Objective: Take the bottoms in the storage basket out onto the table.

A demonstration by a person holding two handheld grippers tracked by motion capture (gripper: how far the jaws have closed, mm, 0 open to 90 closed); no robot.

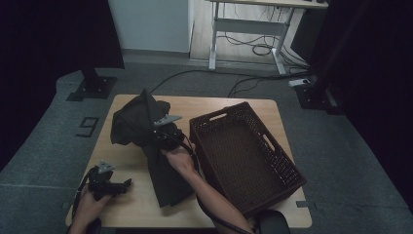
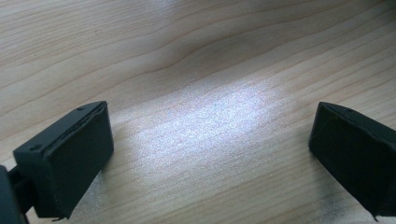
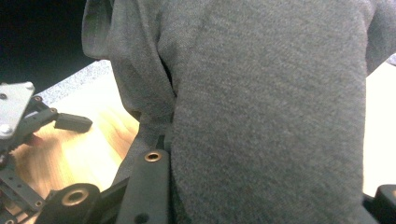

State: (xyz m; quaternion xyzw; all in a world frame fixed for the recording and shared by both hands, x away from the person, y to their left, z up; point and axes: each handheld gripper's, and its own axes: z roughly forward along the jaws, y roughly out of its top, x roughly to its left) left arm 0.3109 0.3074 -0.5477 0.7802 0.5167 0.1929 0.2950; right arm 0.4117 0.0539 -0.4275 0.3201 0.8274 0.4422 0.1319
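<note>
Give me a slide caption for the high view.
Right gripper lifts a dark grey garment beside an empty wicker basket; left gripper rests open on the wooden table.

Matt grey knit cloth garment [image 3: 261, 107], pale grained wood table [image 2: 196, 56]

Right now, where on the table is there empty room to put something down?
Bare wood lies at the near left of the table, around the open left gripper, and along the far edge behind the basket. The basket is empty too. The middle is crowded: the dark cloth is draped there, held by the right gripper.
</note>
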